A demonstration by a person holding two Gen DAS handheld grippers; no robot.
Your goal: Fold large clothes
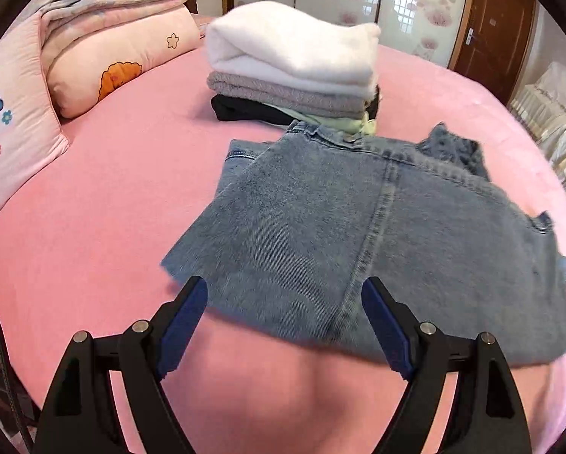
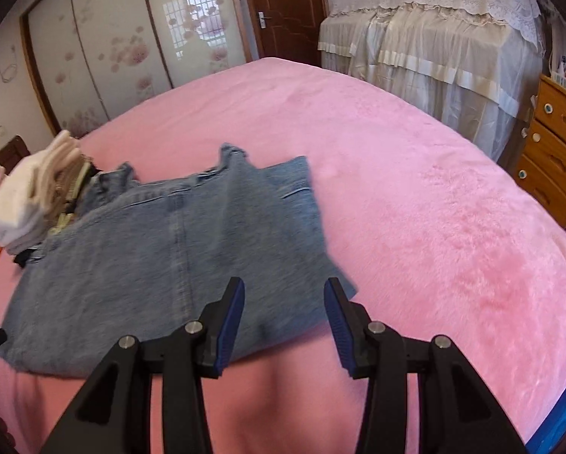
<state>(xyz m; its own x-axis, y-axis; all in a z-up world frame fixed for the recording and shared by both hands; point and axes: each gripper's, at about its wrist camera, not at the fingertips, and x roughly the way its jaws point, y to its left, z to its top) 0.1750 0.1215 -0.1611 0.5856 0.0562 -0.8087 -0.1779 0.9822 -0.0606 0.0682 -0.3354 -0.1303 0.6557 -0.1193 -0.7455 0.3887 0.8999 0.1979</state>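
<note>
1. Folded blue jeans (image 1: 377,234) are lying flat on the pink bedspread (image 1: 112,227), filling the middle and right of the left wrist view and the left-centre of the right wrist view (image 2: 169,249).
2. The left gripper (image 1: 283,295) is hanging at the bottom of its frame with its jaws spread wide and nothing between the blue pads; the near edge of the jeans is showing through the gap.
3. The right gripper (image 2: 283,291) is hovering at the bottom centre of its frame, jaws partly apart and gripping nothing, above the near right corner of the jeans.
4. A stack of folded clothes (image 1: 294,72), white on top, is sitting just behind the jeans at upper centre.
5. Pink pillows (image 1: 105,64) are resting at upper left.
6. A lace-draped piece of furniture (image 2: 434,38) is standing at upper right of the right wrist view.
</note>
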